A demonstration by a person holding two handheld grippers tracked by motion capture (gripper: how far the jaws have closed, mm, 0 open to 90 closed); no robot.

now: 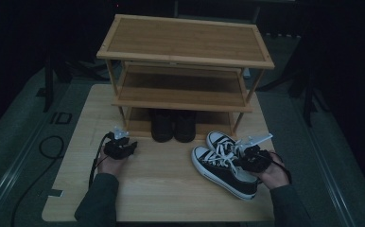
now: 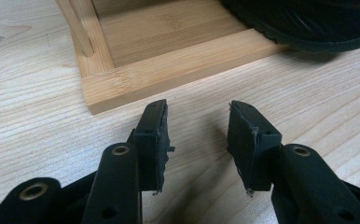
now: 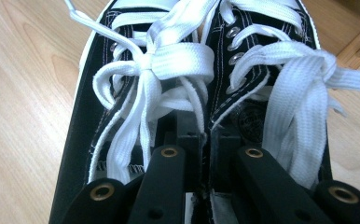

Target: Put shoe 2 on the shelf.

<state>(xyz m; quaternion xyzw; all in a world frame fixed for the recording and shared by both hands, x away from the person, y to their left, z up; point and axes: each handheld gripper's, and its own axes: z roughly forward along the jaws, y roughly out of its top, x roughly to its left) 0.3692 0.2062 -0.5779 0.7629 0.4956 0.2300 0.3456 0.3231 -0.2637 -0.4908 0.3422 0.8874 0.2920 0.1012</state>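
Observation:
A pair of black canvas sneakers (image 1: 221, 163) with white laces and white soles lies on the table at the right, toes toward the rack. My right gripper (image 1: 243, 160) sits over their openings. In the right gripper view the right gripper (image 3: 209, 140) is shut, pinching together the inner collar edges of the left sneaker (image 3: 136, 70) and the right sneaker (image 3: 271, 56). My left gripper (image 1: 120, 140) hovers at the rack's front left corner. The left gripper (image 2: 197, 109) stands open over bare table, nothing between its pads.
A three-tier bamboo shoe rack (image 1: 185, 38) stands at the back of the light wooden table (image 1: 161, 189). A pair of black shoes (image 1: 173, 125) rests on its bottom shelf; one sole (image 2: 308, 23) overhangs the shelf's front rail (image 2: 169, 70). A cable (image 1: 48, 146) lies on the floor at left.

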